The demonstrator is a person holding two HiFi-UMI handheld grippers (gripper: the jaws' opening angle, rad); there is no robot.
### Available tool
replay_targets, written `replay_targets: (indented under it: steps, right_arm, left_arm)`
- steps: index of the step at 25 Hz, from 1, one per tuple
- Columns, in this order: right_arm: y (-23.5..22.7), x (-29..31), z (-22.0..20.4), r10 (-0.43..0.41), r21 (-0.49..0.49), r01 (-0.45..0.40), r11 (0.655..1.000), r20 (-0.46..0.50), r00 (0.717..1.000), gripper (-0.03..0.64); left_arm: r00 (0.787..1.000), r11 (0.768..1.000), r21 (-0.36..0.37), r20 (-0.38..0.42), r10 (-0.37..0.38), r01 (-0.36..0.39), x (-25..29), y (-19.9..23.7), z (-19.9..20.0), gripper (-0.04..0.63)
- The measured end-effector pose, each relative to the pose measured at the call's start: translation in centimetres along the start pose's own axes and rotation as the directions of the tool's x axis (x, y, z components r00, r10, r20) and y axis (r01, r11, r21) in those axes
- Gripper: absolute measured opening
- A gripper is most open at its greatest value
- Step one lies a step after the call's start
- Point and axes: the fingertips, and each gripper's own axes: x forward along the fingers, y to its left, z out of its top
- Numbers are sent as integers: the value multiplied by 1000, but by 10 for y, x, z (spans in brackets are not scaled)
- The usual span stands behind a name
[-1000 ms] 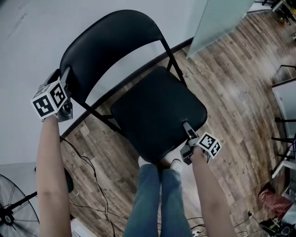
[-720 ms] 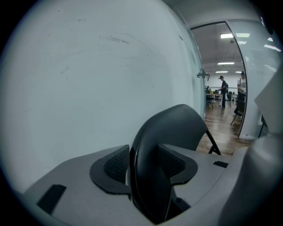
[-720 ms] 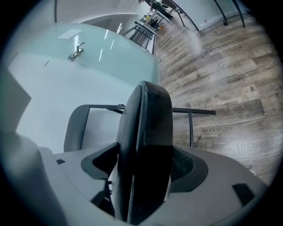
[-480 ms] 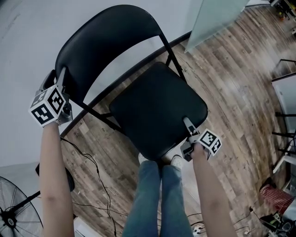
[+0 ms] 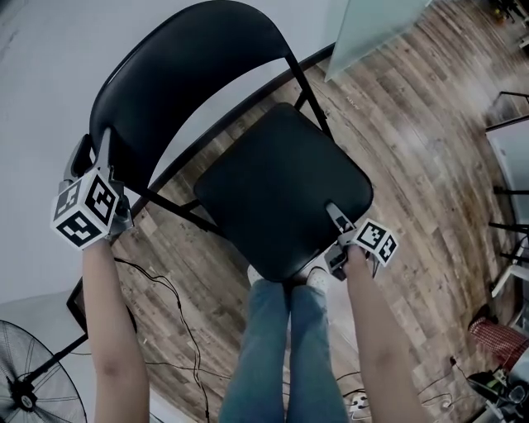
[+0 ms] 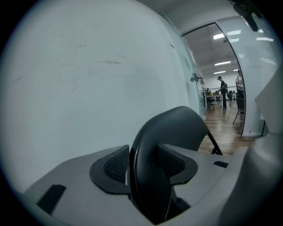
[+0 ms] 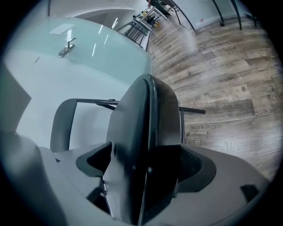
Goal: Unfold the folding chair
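The black folding chair stands opened out, its seat (image 5: 281, 190) roughly flat and its curved backrest (image 5: 190, 74) towards the white wall. My left gripper (image 5: 103, 157) is shut on the left edge of the backrest (image 6: 150, 176), whose padded rim fills the space between the pads. My right gripper (image 5: 333, 216) is at the seat's front right corner. The seat edge (image 7: 141, 132) lies between its jaws, which are opening, with a gap showing beside the left pad.
The person's legs (image 5: 285, 355) and shoes are right under the seat's front edge. A standing fan (image 5: 25, 388) and loose cables (image 5: 178, 322) are on the wooden floor at lower left. A glass partition (image 5: 372, 25) is at the back right, and a red object (image 5: 496, 343) at far right.
My left gripper has slid down and left in the head view, drawing the backrest with it. The right gripper stays at the seat's front corner, a little lower.
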Motion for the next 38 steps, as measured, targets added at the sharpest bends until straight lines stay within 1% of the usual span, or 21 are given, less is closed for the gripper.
replay_targets:
  steps: [4,8,12,20,24,28,33,38]
  right_arm:
    - [-14,2,-6,-41,5,41,999,-32,999,437]
    - [-22,6,-8,-70,8,71,997,-66,995,451]
    - [-34,4,-9,-102,31,105,994,-91,991,469]
    - [-61,-9,-17,-186,63,192,979,-94,978,482]
    - [-63,-11,-26,-234,12,237,971,-111,966,482]
    - [-58,-18,-24,-268,-9,268,963,-93,959,480]
    - [-42,-30,-24,-278,-77,270,960,-104,955,481]
    - [-21,-51,-21,-268,-100,259,961,-97,959,480]
  left_arm:
    - [1000,1000,16,9,5,-5,-14,-8,-4,184]
    - [1000,1000,20,-1,-2,2,-18,-13,-5,184]
    - [1000,1000,27,1,-3,3,-28,-24,-6,186]
    - [1000,998,55,16,-6,5,-57,-48,-11,186]
    - [1000,998,63,13,3,-4,-60,-53,-14,186]
    - [1000,998,62,2,4,-4,-61,-53,-14,187]
    - [1000,998,61,-15,17,-16,-61,-55,-11,187]
    - [998,999,52,-65,9,-6,-62,-54,-11,186]
